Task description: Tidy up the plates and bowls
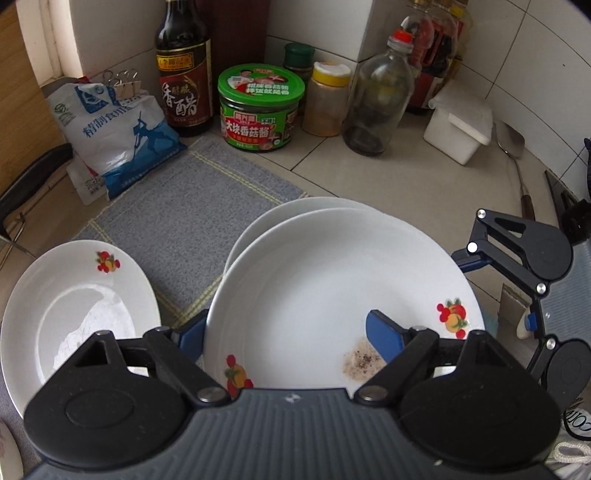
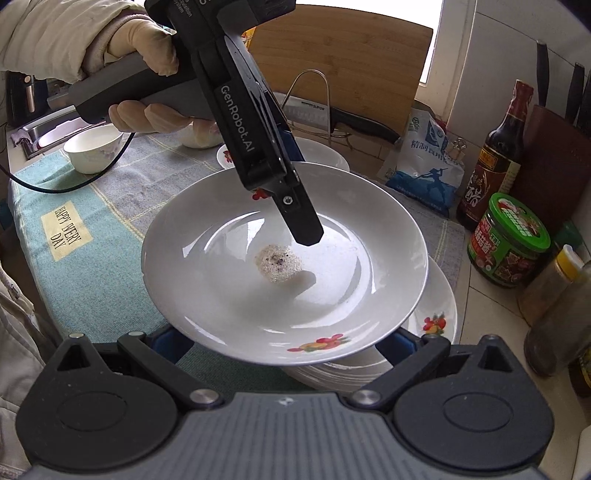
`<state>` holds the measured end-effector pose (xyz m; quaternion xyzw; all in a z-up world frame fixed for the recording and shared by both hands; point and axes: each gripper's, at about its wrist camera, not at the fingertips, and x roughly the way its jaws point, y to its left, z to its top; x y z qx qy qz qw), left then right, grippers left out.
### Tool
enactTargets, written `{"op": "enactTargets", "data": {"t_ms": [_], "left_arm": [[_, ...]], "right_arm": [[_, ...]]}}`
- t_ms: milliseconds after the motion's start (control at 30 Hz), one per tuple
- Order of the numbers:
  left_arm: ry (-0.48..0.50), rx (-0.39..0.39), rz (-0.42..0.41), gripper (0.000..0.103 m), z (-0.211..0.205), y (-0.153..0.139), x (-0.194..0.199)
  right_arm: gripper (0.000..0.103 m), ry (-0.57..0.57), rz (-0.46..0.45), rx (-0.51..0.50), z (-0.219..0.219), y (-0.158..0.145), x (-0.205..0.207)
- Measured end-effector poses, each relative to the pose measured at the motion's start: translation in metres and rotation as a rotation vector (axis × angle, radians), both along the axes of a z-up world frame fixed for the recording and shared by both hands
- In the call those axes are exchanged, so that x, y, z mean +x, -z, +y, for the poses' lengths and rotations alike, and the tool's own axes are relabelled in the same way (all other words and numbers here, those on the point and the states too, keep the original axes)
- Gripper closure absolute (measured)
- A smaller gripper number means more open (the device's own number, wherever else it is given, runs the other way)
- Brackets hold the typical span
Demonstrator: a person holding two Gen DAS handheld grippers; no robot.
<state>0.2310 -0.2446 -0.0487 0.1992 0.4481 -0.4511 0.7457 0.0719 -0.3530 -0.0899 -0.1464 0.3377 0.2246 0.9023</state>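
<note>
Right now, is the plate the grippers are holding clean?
No, the held plate has a patch of gritty, dark-specked residue lying in its centre.

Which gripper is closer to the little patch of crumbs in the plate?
Left. The left gripper has one finger inside the plate, its tip right beside the crumbs. The right gripper is at the opposite rim, away from them.

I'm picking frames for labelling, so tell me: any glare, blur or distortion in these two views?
Left wrist view: sharp, fisheye bends the wall tiles, soft sheen on the left plate. Right wrist view: window blown out, bright streaks on the held plate, dark vignette at the corners.
</note>
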Motion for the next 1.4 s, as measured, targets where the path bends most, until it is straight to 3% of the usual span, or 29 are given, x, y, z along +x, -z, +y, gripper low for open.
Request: {"op": "enactTargets", "data": {"t_ms": [600, 1400], "left_arm": [[0.064, -0.006, 0.023, 0.016, -0.042, 0.018, 0.019], [0.09, 0.013, 0.047, 0.013, -0.063, 0.037, 0.022]], "right_arm": [[0.0, 0.099, 0.036, -0.005, -0.025, 0.005, 0.004], [0.0, 0.197, 0.148, -0.034, -0.024, -0.001, 0.011]]}}
